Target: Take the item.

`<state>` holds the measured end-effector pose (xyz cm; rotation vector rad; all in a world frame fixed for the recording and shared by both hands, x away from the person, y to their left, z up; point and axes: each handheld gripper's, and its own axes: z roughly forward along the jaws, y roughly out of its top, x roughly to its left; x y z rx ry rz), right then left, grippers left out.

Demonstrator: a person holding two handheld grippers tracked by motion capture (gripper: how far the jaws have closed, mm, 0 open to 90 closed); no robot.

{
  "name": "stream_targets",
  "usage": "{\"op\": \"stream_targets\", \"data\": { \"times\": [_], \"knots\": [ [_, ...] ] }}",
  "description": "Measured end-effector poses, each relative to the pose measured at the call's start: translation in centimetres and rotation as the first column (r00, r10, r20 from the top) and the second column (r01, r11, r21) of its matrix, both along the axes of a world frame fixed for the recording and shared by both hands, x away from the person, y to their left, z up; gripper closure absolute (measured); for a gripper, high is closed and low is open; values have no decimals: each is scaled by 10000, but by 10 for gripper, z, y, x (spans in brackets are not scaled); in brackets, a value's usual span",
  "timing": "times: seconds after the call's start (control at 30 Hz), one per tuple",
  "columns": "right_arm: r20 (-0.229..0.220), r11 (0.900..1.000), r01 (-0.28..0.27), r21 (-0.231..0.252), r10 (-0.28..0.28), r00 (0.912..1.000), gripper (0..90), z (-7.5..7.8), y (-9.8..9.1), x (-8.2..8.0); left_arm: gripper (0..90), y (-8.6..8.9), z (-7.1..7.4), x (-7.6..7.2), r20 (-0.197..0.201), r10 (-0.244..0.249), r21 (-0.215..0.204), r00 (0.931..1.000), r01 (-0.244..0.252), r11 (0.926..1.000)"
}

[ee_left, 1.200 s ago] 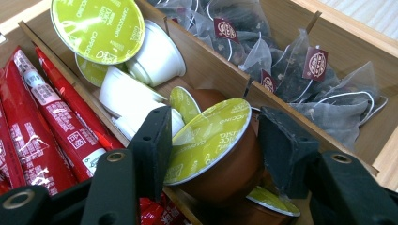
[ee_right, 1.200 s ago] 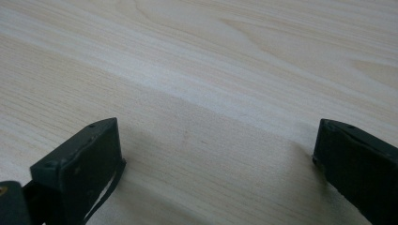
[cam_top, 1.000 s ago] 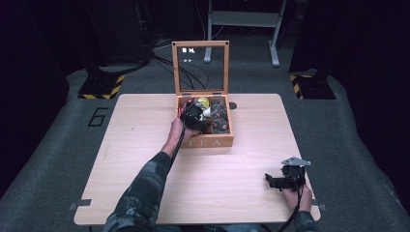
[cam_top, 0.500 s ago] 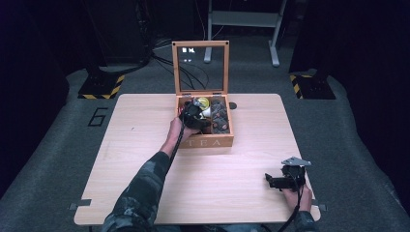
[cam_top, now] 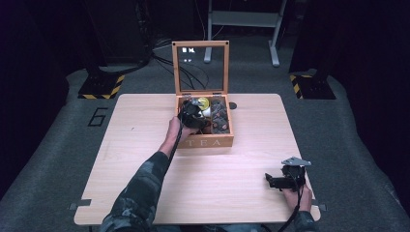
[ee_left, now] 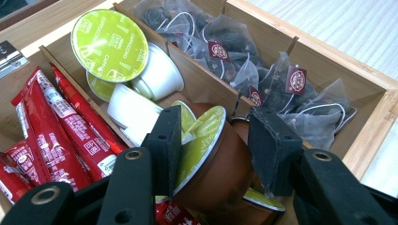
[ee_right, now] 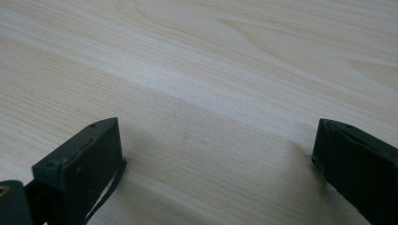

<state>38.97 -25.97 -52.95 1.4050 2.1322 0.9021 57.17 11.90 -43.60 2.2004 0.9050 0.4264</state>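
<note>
Left gripper point(ee_left: 213, 154) jaws just closed in, now grasping brown capsule point(ee_left: 211, 159) inside tea box point(cam_top: 229, 140). Lift-out remains. Right gripper point(cam_top: 285, 180) idle near-right, jaws released.

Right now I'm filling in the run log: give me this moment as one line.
left tongs: just closing around brown capsule in tea box | right tongs: open, empty, over table
</note>
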Motion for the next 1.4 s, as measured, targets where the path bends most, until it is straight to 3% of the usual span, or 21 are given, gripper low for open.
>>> {"op": "stream_targets", "data": {
  "times": [0.47, 0.93, 1.4],
  "knots": [
    [6, 10000, -32, -26, 32, 10000, 14, 0, 0, 0, 574, 4, 7, -2, 165, -59, -200, 9998, 63, 9998],
    [35, 10000, -54, -39, 54, 10000, 14, 0, 0, 1, 583, 16, 19, -7, 202, 126, -686, 9997, -112, 9976],
    [31, 10000, -52, -41, 52, 10000, 14, 0, 0, 1, 589, 43, 32, -23, 457, 405, -971, 9981, -359, 9946]
  ]
}}
